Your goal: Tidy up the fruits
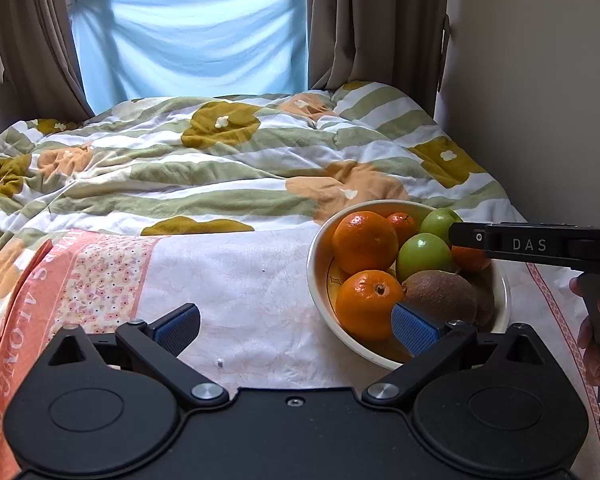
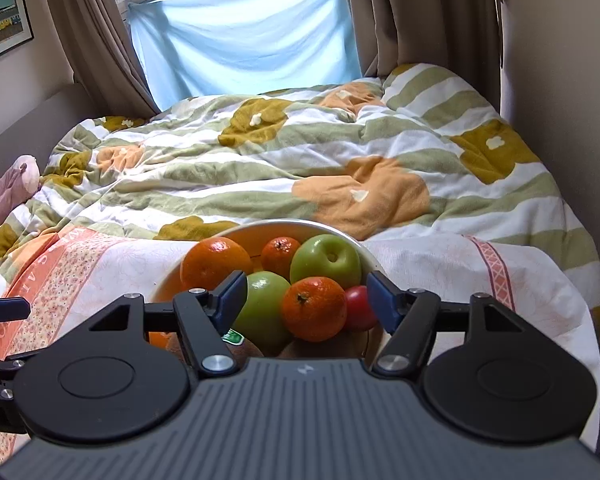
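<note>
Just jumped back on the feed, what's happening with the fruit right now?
All the fruit sits in the cream bowl on the cloth-covered bed: oranges, green apples, a kiwi and something small and red. The right gripper hangs open over the bowl, its fingers either side of a small orange without visibly touching it. The left gripper is open too, low beside the bowl, holding nothing. Nothing has been lifted out yet.
</note>
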A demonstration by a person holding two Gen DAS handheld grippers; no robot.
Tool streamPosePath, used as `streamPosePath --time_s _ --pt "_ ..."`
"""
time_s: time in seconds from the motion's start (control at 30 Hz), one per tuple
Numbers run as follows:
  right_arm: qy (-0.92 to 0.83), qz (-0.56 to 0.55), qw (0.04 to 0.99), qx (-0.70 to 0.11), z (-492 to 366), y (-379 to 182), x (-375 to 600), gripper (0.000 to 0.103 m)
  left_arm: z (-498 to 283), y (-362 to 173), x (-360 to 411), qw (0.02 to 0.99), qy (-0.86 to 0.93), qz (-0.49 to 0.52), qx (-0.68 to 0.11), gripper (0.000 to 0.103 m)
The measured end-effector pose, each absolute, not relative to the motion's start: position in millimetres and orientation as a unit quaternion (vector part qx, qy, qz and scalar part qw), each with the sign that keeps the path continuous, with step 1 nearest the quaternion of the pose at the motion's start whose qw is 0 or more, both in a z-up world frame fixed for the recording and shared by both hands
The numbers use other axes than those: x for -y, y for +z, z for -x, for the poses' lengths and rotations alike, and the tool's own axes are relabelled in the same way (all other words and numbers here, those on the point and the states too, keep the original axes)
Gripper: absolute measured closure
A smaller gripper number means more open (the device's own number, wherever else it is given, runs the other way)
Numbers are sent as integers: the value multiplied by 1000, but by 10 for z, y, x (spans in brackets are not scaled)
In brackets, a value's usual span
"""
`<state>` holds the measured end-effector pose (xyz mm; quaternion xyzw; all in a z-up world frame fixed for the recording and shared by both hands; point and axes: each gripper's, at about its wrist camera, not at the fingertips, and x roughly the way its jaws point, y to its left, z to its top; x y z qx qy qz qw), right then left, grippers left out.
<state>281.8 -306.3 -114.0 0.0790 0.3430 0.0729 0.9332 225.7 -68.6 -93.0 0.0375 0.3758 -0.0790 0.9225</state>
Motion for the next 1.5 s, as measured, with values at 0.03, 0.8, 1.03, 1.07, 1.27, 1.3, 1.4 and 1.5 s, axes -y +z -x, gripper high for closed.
streamPosePath --time_s 0.03,0.8,1.03,1.07,1.27,1.3,1.4,1.5 --pt "72 -77 934 -341 -2793 -1108 3051 22 -2232 -907 679 924 -78 -39 -372 0" --pt "-7 -53 964 -260 -853 141 2631 0 -605 96 335 963 -115 -22 -245 0" --pt "-25 -28 965 -261 -322 399 2530 0 -336 370 93 964 -91 -32 -248 0" --pt "-25 -24 963 -266 -265 415 2508 0 -308 394 66 964 -88 -33 -249 0" --pt "-20 -10 958 -287 2 437 2385 0 -116 456 -29 964 -80 -43 -252 0" --pt "-19 -11 957 -290 31 432 2373 0 -87 454 -47 963 -79 -42 -254 0" --pt "-24 -16 954 -297 88 413 2336 0 -29 439 -78 962 -73 -38 -261 0" --pt "-28 -18 952 -303 124 405 2325 0 15 426 -108 961 -74 -34 -263 0"
